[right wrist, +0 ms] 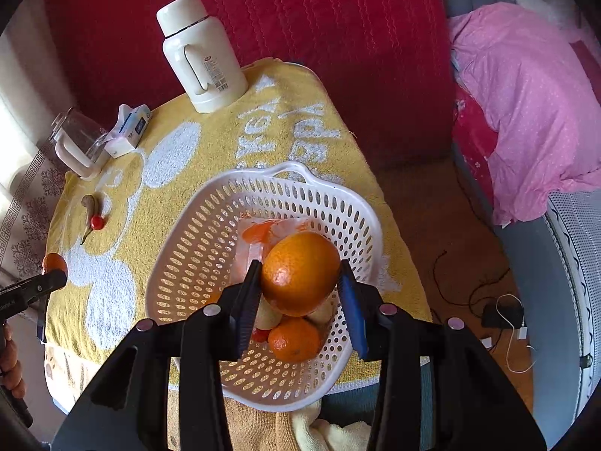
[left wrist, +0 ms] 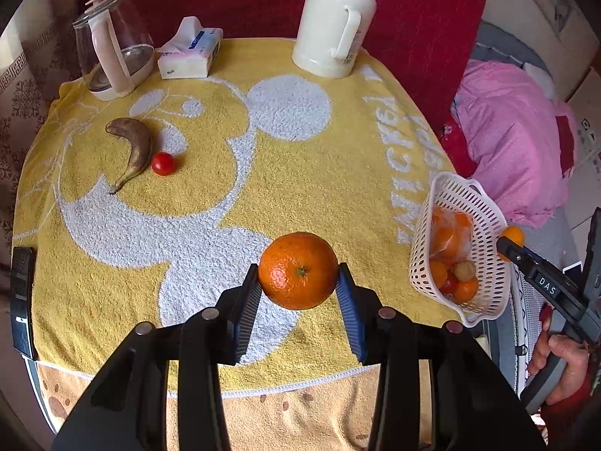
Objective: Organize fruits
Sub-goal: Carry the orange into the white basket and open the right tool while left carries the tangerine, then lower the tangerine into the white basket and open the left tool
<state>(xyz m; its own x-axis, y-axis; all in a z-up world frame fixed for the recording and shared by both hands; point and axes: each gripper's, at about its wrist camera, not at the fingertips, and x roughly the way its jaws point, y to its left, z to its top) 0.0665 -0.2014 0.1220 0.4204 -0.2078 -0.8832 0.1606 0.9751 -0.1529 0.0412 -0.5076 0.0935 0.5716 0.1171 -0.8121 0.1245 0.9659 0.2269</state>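
My left gripper [left wrist: 298,282] is shut on a large orange [left wrist: 298,270] and holds it above the yellow towel on the table. My right gripper [right wrist: 298,289] is shut on another orange [right wrist: 300,272] and holds it over the white perforated basket [right wrist: 195,248]. The basket holds small oranges [right wrist: 293,340], a bagged fruit and other pieces; it also shows in the left wrist view [left wrist: 484,225] at the table's right edge. A browned banana [left wrist: 133,148] and a cherry tomato [left wrist: 163,164] lie at the far left of the towel.
A white thermos jug [left wrist: 334,22], a tissue pack [left wrist: 189,50] and a glass kettle [left wrist: 112,49] stand along the table's back edge. A black phone [left wrist: 22,282] lies at the left edge. A pink quilt [right wrist: 526,105] and cables on the floor are to the right.
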